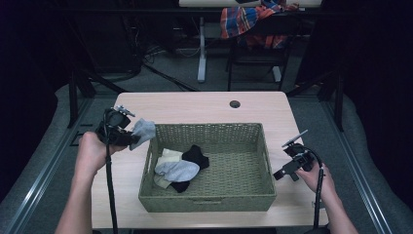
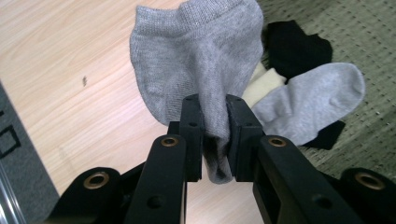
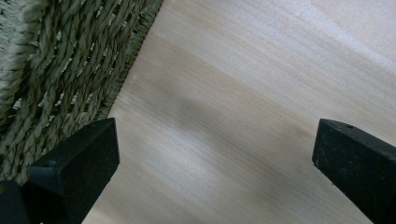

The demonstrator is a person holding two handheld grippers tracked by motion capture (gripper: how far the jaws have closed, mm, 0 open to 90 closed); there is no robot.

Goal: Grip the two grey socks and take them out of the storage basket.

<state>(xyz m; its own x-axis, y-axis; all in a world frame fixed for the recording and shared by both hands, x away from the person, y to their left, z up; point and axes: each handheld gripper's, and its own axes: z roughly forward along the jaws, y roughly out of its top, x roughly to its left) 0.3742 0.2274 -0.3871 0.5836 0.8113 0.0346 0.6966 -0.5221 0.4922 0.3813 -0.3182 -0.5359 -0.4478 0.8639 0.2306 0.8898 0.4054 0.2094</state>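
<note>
Black jaws of the left gripper [image 2: 215, 135] were seen clamped on a grey sock [image 2: 201, 60], its fabric pinched tight between the pads and its cuff hanging forward over the pale wooden counter [image 2: 70, 70]. From the high view, the grey sock [image 1: 143, 131] was held in the air just beside the left end of the woven basket [image 1: 209, 200] — outside its wall, near the rear corner. Inside the basket, toward its left half, 4 more socks were piled: a second grey sock [image 1: 178, 170] was draped across a cream sock [image 1: 168, 157], with a black sock [image 1: 196, 155] behind them and another dark piece below. The right gripper [image 1: 286, 171] was held at the basket's right side, over the counter — its jaws stood wide apart with nothing between them, and bare wood was seen through the gap.
</note>
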